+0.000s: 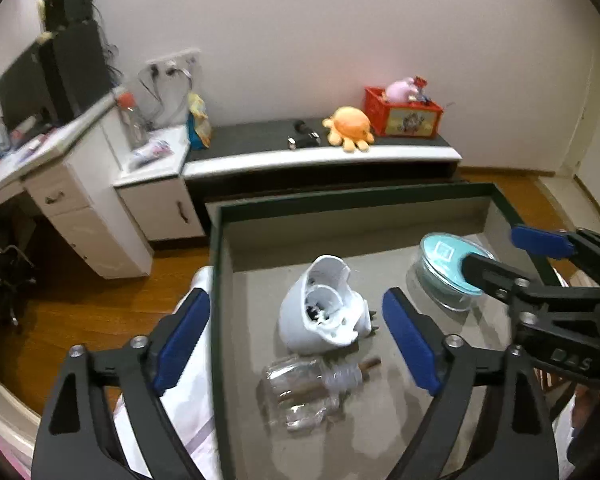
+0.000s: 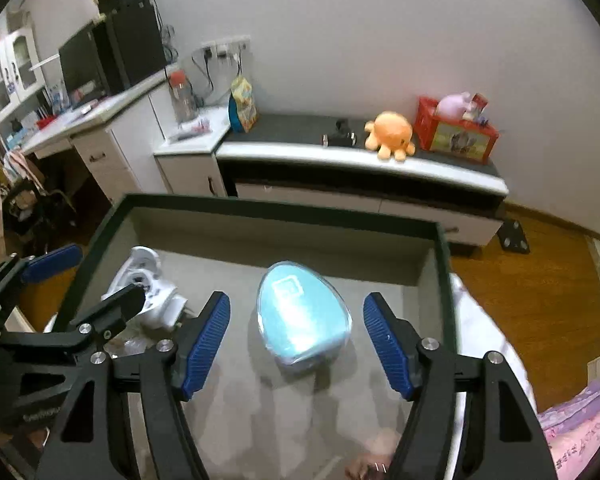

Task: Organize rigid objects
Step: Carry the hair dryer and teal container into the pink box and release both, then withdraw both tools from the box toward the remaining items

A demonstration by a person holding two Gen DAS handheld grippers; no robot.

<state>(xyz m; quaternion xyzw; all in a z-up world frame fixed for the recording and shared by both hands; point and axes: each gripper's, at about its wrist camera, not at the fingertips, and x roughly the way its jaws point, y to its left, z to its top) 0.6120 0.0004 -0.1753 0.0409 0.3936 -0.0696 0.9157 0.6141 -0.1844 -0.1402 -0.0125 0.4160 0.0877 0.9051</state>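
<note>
Inside grey-lined tray (image 1: 236, 280): glossy teal egg-shaped case (image 2: 304, 316), clear bottle (image 1: 304, 388).

Inside the dark-rimmed box (image 2: 440, 236) there's bare grey floor only toward the near side – the middle is taken by the teal egg-shaped case (image 2: 304, 316). On the left the white broken shell (image 1: 324, 304) and the clear bottle (image 1: 304, 388) sit close together, with a narrow lane between them and the case. The box walls block any sideways way in – the top is open.
</note>
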